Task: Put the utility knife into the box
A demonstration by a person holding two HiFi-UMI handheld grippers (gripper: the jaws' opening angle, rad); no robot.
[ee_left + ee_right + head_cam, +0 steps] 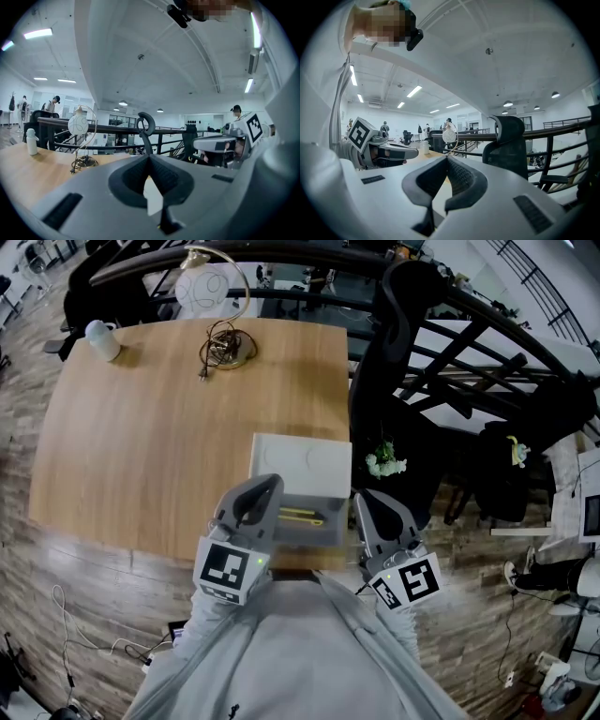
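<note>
Head view: the slim yellow utility knife [302, 517] lies inside the open white rectangular box [314, 534] at the near edge of the light wooden table [141, 427], between the left gripper [260, 495] and the right gripper [371, 512].

Left gripper view: the jaws are pressed together with nothing between them.

Right gripper view: likewise closed and empty.

Judgement: placement looks complete. Any withdrawal should avoid nudging the box.

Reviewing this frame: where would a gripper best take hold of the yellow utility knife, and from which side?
Probably mid-body, from straight above, with the jaws across its narrow width. The utility knife lies flat, running left to right inside the open box, whose walls would likely block a side approach.
</note>
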